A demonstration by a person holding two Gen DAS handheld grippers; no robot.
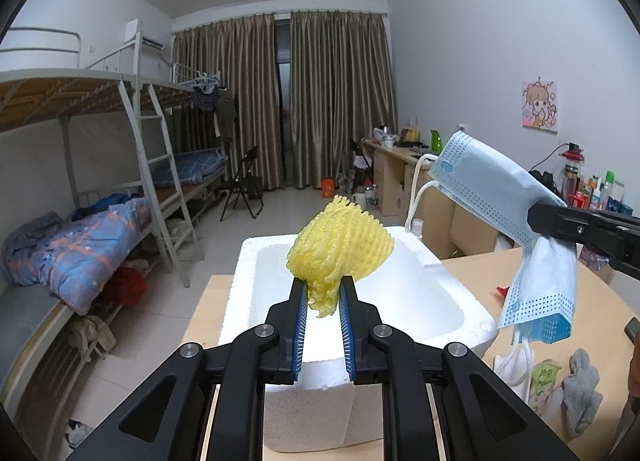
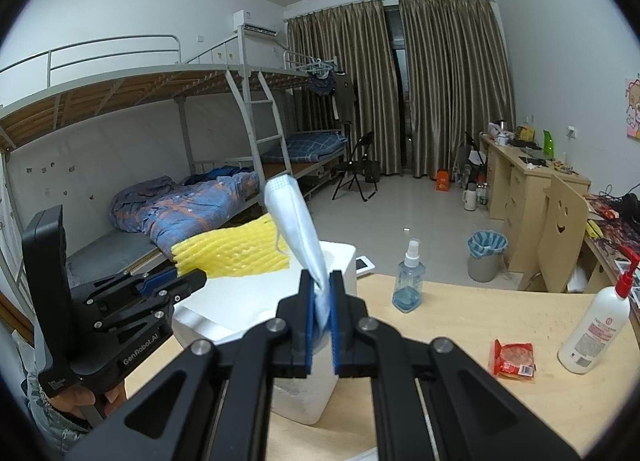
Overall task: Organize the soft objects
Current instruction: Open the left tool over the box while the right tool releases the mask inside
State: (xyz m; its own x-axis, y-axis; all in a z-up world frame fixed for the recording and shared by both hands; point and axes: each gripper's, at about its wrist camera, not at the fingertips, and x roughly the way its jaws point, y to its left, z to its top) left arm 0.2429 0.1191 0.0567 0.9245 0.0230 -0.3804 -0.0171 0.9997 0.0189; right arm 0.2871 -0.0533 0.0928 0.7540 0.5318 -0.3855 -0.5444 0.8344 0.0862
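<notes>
Your left gripper point(image 1: 324, 293) pinched the yellow foam net sleeve point(image 1: 340, 245) between narrow jaws, above the white foam box point(image 1: 452, 293) | your right gripper point(image 2: 320, 293) clamped the pale blue pleated face mask point(image 2: 296, 221) upright between closed jaws

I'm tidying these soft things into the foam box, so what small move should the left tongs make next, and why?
Probably lower the left tongs a little and let go. They hold the yellow foam net directly above the open white foam box, so it should drop inside. The right tongs, shut on the blue face mask, can follow.
</notes>
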